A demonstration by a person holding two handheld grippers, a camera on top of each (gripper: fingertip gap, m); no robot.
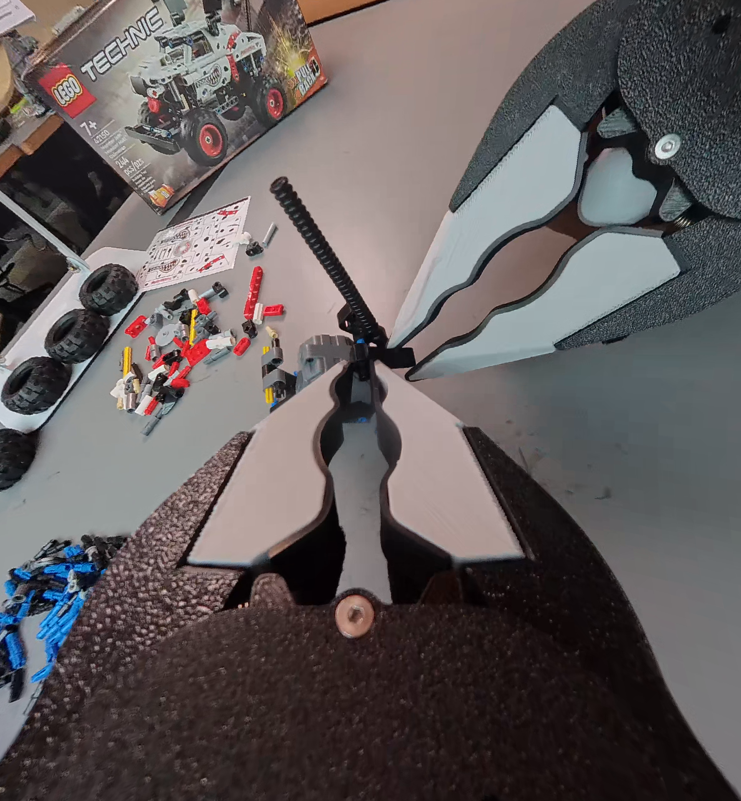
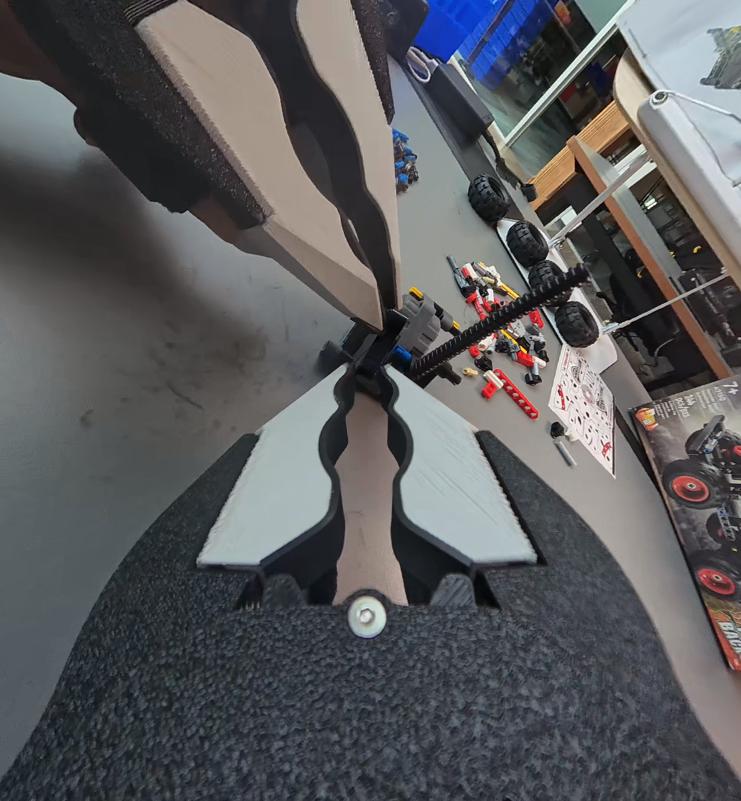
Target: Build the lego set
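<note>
The part-built model has a grey motor block (image 1: 323, 357) with black, blue and yellow pieces on it, and a long black ribbed beam (image 1: 325, 255) slants up out of it. My left gripper (image 1: 360, 368) is shut on the model's black frame, just above the grey table. My right gripper (image 1: 401, 359) comes in from the upper right, shut on a small black piece at the beam's base. In the right wrist view my right gripper (image 2: 366, 370) pinches that black piece. There the left gripper (image 2: 386, 318) meets it from above, beside the motor block (image 2: 422, 323) and the beam (image 2: 503, 316).
A pile of loose red, grey, black and white parts (image 1: 186, 342) lies left of the model. Behind it are a sticker sheet (image 1: 195, 242) and the set's box (image 1: 178, 95). Black tyres (image 1: 74, 336) sit on a white tray (image 1: 100, 260). Blue and black pins (image 1: 35, 607) lie at the near left. Only a small space, under 4 cm, lies between the two pairs of fingers.
</note>
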